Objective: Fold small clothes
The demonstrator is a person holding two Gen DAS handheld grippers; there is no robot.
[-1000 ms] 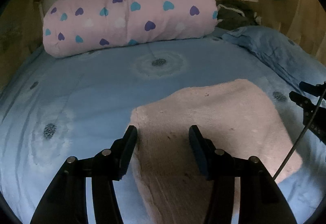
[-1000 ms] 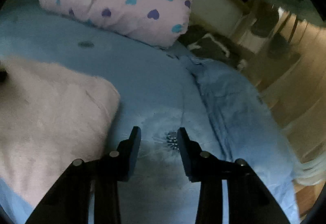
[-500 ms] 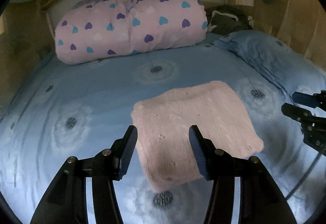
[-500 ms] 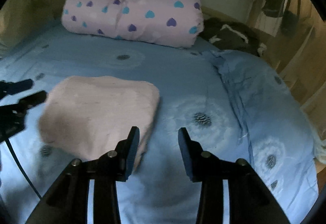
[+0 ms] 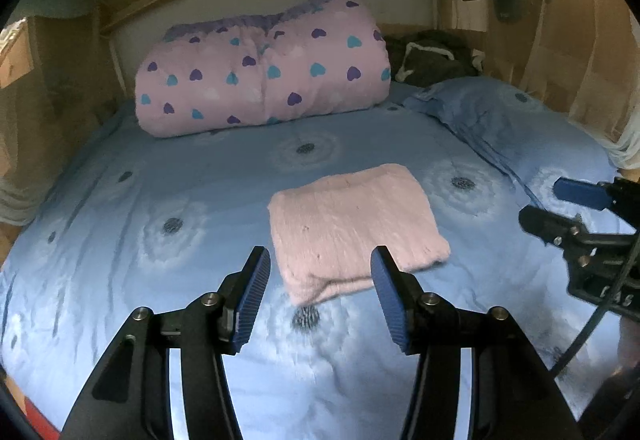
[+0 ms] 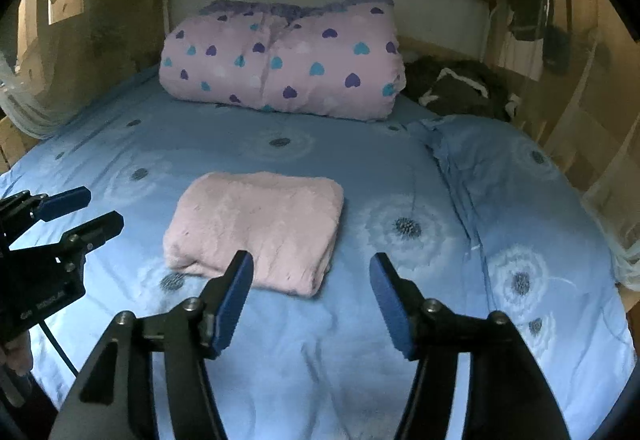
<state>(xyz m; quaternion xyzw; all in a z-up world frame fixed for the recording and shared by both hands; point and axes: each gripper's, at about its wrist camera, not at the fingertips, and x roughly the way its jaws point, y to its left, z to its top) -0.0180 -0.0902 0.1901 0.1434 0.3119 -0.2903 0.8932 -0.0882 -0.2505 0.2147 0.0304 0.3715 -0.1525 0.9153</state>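
I see open blue bedspread (image 6: 304,360) on every side of the folded pink garment (image 6: 260,228), so either gripper could pass around it. My left gripper (image 5: 316,296) and right gripper (image 6: 308,304) hang spread above the sheet, touching nothing. At the far end, the heart-print quilt roll (image 6: 288,63) blocks the headboard side, with a dark bundle (image 6: 460,87) beside it. A rumpled blue pillow (image 5: 500,119) crowds the right edge.

The left tool (image 5: 320,290) is held level and raised, its jaws spread wide with nothing between them. The right tool (image 6: 311,298) is held likewise, wide apart and empty. Each tool is seen at the edge of the other's view.
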